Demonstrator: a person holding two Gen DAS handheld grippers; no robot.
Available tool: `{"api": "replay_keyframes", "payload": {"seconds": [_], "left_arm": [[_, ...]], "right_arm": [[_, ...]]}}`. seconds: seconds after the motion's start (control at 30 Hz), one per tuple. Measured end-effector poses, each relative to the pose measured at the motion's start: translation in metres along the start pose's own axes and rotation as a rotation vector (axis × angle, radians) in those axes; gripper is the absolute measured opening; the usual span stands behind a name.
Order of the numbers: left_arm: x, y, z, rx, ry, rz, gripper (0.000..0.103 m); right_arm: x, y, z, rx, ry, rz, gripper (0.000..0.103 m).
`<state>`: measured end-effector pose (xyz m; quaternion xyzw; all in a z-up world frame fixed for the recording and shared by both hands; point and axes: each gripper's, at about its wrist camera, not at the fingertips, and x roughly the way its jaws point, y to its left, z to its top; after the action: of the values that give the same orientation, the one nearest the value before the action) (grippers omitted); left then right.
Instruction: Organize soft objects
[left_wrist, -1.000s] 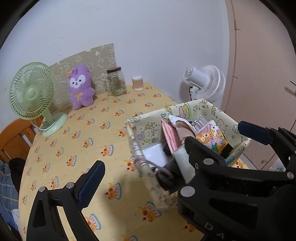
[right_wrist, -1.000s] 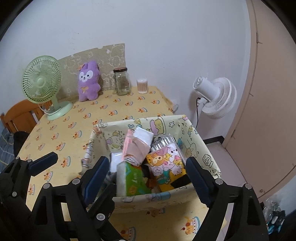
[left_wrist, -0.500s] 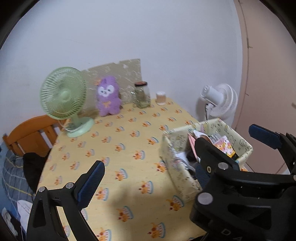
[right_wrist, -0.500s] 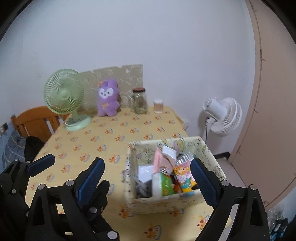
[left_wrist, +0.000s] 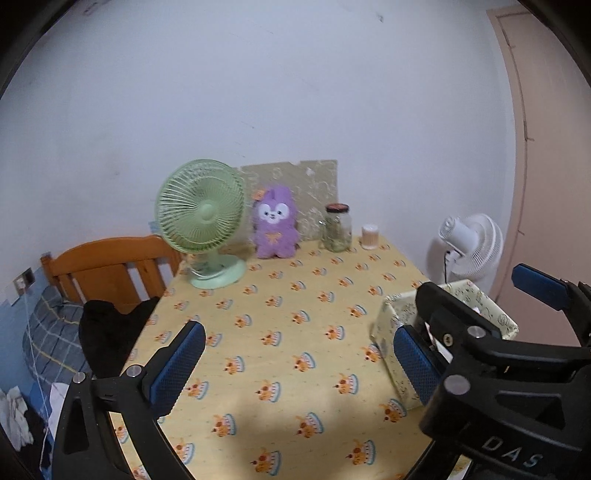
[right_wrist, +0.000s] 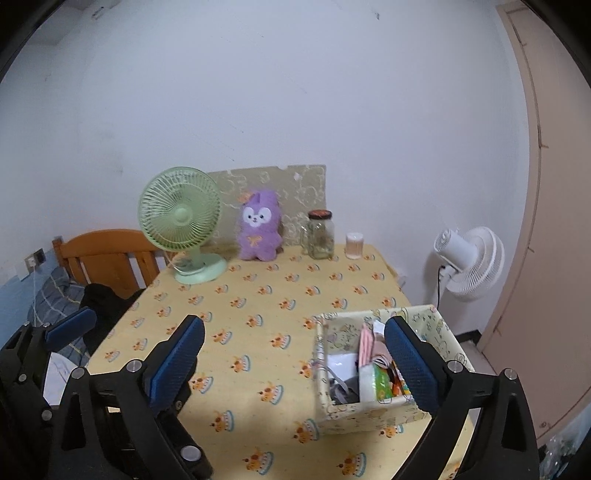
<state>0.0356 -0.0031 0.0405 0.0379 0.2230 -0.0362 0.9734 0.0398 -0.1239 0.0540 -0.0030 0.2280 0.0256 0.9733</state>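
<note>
Soft items fill the patterned fabric box (right_wrist: 391, 410) at lower right of my right view. My right gripper (right_wrist: 295, 363) has just been opening, nothing between its jaws; my left gripper (left_wrist: 295, 363) likewise gapes empty. A purple plush (right_wrist: 258, 230) stands upper centre.

The right gripper (right_wrist: 295, 363) hangs above the yellow cake-print tablecloth (right_wrist: 266, 306) with jaws spread wide, just been opening, nothing between them. At 4 o'clock a patterned fabric box (right_wrist: 369, 415) holds packets and folded soft items. Toward 12 o'clock, against the wall, stand a green desk fan (right_wrist: 179, 227), a purple plush toy (right_wrist: 258, 230), a glass jar (right_wrist: 320, 234) and a small cup (right_wrist: 354, 245). The left gripper's blue pad (right_wrist: 70, 328) shows at 9 o'clock
</note>
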Motion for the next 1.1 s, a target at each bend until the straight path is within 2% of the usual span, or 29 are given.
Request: {"api": "replay_keyframes", "payload": {"seconds": [0.23, 0.57, 0.8, 1.1], "left_arm": [[-0.016, 0.025, -0.004, -0.048, -0.041, 0.038, 0.103], [-0.019, 0.045, -0.005, -0.091, -0.057, 0.067, 0.103], [-0.02, 0.05, -0.002, -0.108, -0.066, 0.075, 0.103], [-0.022, 0.049, -0.005, -0.1, -0.069, 0.069, 0.103]], "right_arm": [[-0.013, 0.013, 0.001, -0.015, -0.04, 0.014, 0.102], [-0.021, 0.017, 0.003, -0.017, -0.071, 0.012, 0.102], [-0.025, 0.009, 0.006, -0.006, -0.119, -0.053, 0.102], [-0.023, 0.003, 0.003, 0.009, -0.106, -0.039, 0.102]]}}
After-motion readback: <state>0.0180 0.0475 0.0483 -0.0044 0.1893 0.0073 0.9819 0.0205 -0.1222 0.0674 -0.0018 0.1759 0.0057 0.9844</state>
